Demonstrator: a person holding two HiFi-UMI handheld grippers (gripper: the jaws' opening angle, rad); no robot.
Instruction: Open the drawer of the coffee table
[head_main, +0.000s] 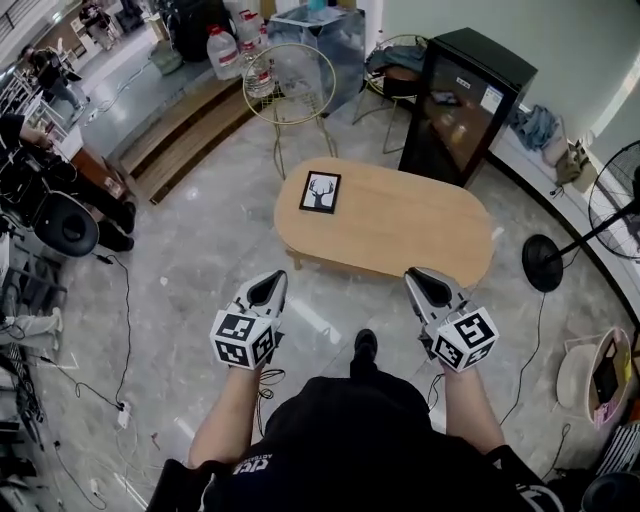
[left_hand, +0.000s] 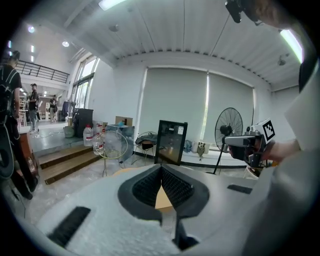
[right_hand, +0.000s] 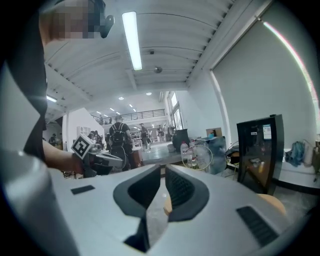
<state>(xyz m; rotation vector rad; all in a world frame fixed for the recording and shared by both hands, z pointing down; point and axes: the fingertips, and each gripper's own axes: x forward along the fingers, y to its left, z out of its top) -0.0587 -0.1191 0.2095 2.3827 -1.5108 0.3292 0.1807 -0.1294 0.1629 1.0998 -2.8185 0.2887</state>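
The oval wooden coffee table (head_main: 400, 225) stands on the grey floor ahead of me, with a framed deer picture (head_main: 320, 191) on its left part. No drawer front shows from above. My left gripper (head_main: 272, 284) hovers short of the table's near left edge, shut and empty. My right gripper (head_main: 424, 280) hangs over the near right edge, its jaws almost together with only a thin slit and nothing between them. In the left gripper view the left gripper (left_hand: 161, 169) has its tips meeting, with the table (left_hand: 163, 199) showing behind them. The right gripper (right_hand: 162, 170) looks toward the table (right_hand: 272, 201).
A black glass-door cabinet (head_main: 465, 105) stands behind the table, a gold wire chair (head_main: 290, 90) at back left and a standing fan (head_main: 600, 215) to the right. Water bottles (head_main: 225, 50) and wooden steps (head_main: 185, 130) lie further back. Cables (head_main: 125, 330) run across the floor at left.
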